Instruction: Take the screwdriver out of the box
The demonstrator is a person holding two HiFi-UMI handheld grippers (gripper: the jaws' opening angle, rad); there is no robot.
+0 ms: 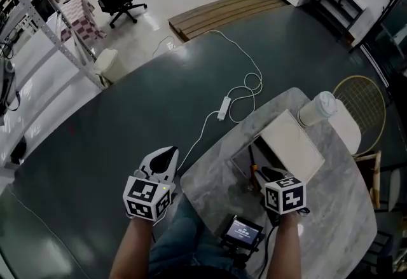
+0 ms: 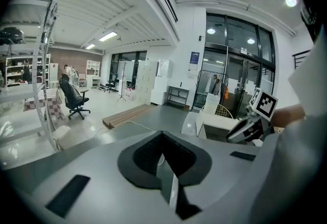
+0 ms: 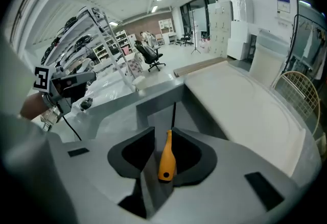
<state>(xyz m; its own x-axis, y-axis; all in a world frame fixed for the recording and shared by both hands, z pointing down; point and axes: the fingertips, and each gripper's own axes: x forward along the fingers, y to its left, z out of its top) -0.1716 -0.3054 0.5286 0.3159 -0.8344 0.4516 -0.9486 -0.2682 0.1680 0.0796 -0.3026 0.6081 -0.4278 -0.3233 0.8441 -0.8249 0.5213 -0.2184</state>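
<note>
**A:** So where is the orange-handled screwdriver (image 3: 167, 159) with the black metal shaft?

**B:** It lies in the open grey box (image 1: 240, 158) by the left edge of the marble counter (image 1: 331, 220). It sits between the 2 fingers of the right gripper (image 3: 162, 132). They stand apart, and neither pad presses on it.

**A:** And the left gripper (image 1: 160, 158)?

**B:** Off the counter's left edge, fingers together on nothing.

**A:** Which way does the tool point?

**B:** Butt toward the right gripper, shaft away toward the box's far wall. Its long axis runs in line with the fingers.

**A:** What might go wrong?

**B:** The handle tapers toward the shaft, so a squeeze on that slope could, I'd judge, squirt it forward. On a flat lift the tip might also catch the wall and drag the box. A careless rise could knock the raised white lid (image 1: 291, 144).
</note>
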